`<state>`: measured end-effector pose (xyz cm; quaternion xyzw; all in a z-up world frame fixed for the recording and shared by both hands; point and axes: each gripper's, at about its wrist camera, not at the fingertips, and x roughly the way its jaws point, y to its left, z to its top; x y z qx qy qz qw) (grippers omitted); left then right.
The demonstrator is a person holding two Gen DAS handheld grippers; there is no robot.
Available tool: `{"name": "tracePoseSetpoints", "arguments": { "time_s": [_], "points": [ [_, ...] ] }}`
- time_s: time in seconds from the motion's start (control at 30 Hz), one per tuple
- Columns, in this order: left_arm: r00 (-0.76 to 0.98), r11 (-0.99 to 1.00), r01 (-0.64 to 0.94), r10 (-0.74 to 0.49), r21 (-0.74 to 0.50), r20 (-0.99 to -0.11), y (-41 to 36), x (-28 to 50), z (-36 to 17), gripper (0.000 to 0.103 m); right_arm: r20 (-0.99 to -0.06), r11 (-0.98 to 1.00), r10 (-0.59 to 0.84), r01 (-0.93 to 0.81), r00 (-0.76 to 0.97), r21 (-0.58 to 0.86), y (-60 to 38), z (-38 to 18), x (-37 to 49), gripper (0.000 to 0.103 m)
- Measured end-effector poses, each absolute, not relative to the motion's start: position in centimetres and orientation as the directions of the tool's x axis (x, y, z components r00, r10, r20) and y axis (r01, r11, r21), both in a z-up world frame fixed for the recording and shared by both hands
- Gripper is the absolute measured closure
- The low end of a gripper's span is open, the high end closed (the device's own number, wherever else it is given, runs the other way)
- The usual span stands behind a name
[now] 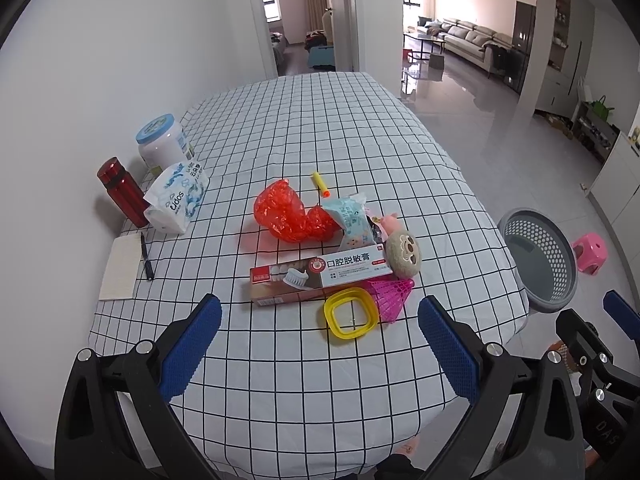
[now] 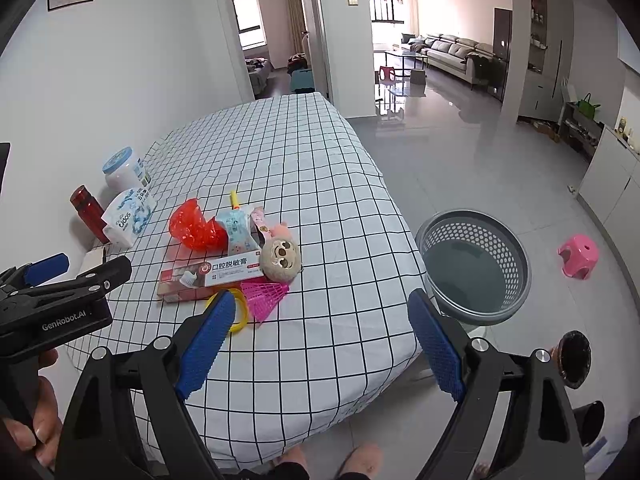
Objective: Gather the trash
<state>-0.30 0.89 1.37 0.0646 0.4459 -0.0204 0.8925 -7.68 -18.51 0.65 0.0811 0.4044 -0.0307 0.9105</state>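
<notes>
A heap lies mid-table: a crumpled red plastic bag (image 1: 288, 212) (image 2: 196, 226), a light-blue snack wrapper (image 1: 352, 216) (image 2: 240, 232), a toothpaste box (image 1: 316, 276) (image 2: 212, 274), a yellow ring (image 1: 351, 317) (image 2: 239, 312), a pink shuttlecock (image 1: 390, 294) (image 2: 264, 296), a round plush toy (image 1: 405, 252) (image 2: 282, 258) and a yellow dart (image 1: 320, 183). A grey perforated bin (image 1: 540, 258) (image 2: 476, 266) stands on the floor to the right of the table. My left gripper (image 1: 320, 348) is open and empty, short of the heap. My right gripper (image 2: 316, 344) is open and empty over the table's front right part.
At the table's left edge stand a red bottle (image 1: 120, 192), a white jar with a blue lid (image 1: 162, 144), a tissue pack (image 1: 178, 198), and a notepad with a pen (image 1: 124, 268). A pink stool (image 2: 580, 254) is on the floor. The checked cloth (image 1: 300, 132) covers the table.
</notes>
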Motion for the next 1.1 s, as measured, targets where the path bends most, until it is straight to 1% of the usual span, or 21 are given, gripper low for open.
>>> {"name": "tracePoseSetpoints", "arguments": {
  "time_s": [1.1],
  "points": [
    [0.598, 0.991, 0.093, 0.021, 0.095, -0.802, 1.54, -0.65, 1.02, 0.006, -0.741, 0.985, 0.012, 0.117, 0.672, 0.123, -18.20, 0.42, -7.48, 0.019]
  ]
}}
